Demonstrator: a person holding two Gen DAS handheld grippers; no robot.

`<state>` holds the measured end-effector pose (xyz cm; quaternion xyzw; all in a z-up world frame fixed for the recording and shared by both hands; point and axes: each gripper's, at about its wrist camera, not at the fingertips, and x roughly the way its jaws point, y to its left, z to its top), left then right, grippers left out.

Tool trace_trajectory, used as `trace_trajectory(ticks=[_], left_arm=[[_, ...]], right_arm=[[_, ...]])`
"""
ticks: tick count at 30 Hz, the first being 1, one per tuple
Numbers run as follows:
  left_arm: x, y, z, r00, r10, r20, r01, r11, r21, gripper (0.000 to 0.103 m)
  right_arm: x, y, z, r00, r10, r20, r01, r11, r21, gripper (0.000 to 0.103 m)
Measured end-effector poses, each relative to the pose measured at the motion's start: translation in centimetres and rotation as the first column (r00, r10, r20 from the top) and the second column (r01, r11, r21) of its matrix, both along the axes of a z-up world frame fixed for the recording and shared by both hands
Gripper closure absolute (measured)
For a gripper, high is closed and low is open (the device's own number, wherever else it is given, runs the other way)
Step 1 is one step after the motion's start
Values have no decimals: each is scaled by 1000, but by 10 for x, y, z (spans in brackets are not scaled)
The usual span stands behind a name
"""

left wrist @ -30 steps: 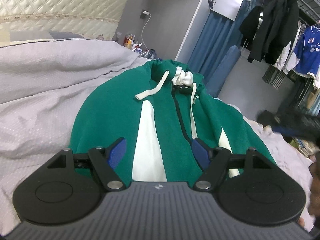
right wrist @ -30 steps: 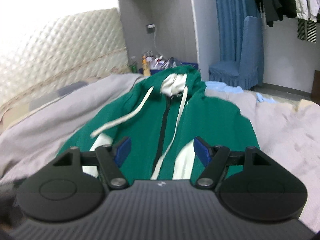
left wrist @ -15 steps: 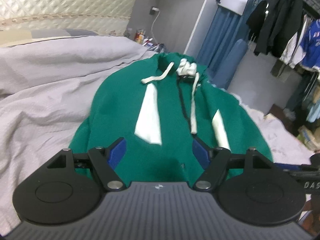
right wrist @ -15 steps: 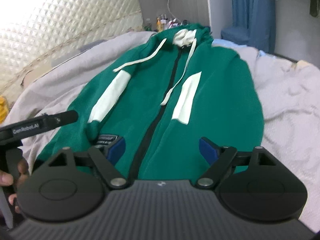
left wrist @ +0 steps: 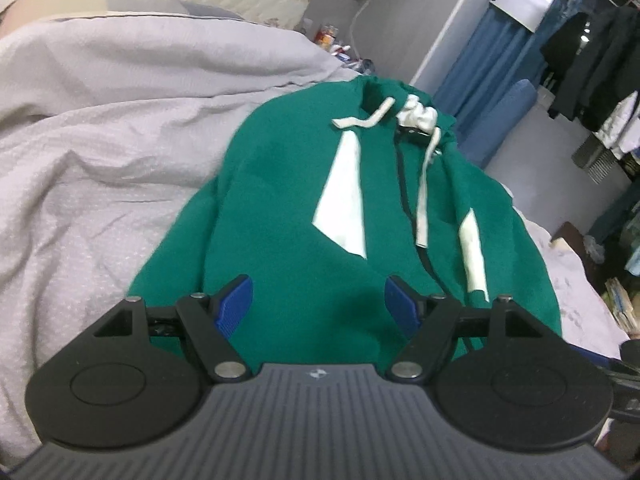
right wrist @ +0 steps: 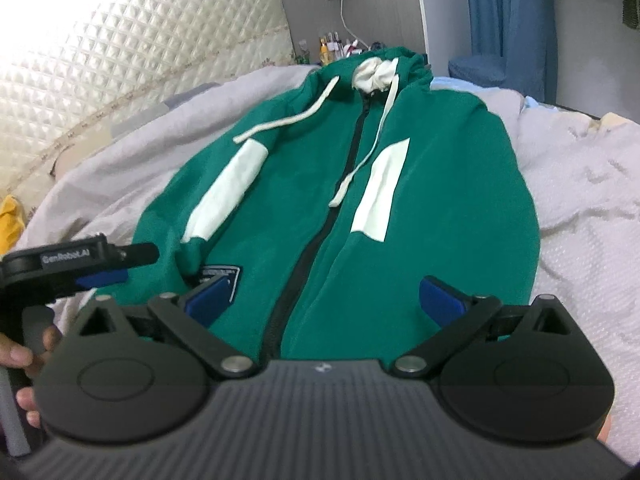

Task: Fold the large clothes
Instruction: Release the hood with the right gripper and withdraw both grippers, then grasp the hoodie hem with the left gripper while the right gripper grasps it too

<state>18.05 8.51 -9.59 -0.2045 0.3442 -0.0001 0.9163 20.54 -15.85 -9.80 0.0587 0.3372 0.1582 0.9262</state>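
Hoodie (left wrist: 288, 184): green zip-up with white panels, lying front-up and spread flat on the grey bedsheet (left wrist: 100, 152), hood end away from you, hem end nearest you.

Left wrist view: your left gripper (left wrist: 318, 300) hangs over the hem area on the hoodie's left side. Jaws stand well apart, blue pads (left wrist: 234, 302) clear of the cloth, nothing gripped between them. White drawstring (left wrist: 424, 192) runs down beside the dark zipper (left wrist: 404, 184); the other drawstring end lies curled near the hood (left wrist: 418, 110). Sleeve looks folded in along the body on the left edge. Blue curtain (left wrist: 476, 76) and hanging clothes (left wrist: 592, 68) at the far right. A bit of black hardware shows at the right edge, too cropped to tell what part.

Right wrist view: your right gripper (right wrist: 326, 296) sits low over the hem, zipper (right wrist: 320, 232) running toward the gap between the fingers. Its jaws have just been opening and now stand very wide, nothing clamped; green cloth lies beneath them only. The left pad (right wrist: 210, 296) is just in front of a dark label patch (right wrist: 218, 274) on the hoodie. Your left gripper (right wrist: 100, 270) shows at the left edge, held in your hand (right wrist: 24, 360), fingertips at the hoodie's side edge near the sleeve cuff; touching or not, cannot tell. Quilted headboard (right wrist: 140, 60) behind the bed.
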Motion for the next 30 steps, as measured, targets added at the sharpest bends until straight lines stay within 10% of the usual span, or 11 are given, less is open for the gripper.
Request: trace_trajectory(ticks=[16,18,27,30], left_arm=[[31,-51,-30,983,-113,-142,137,975,174,28],[32,-51,-31,983,-107,-148,134,974,185,36],[25,-38,-28,990,-69,-122,84,989,120,87],[13,-22,-16,998,-32,-58,35,998,60,90]], right_arm=[[23,11,-45,983,-24,-182,16,999,-46,22],[19,7,-40,984,-37,-177,34,999,-23,47],[14,-8,-31,975,-101,-199,101,995,-14,86],[12,-13,-20,978,-115,-175,115,993,-9,91]])
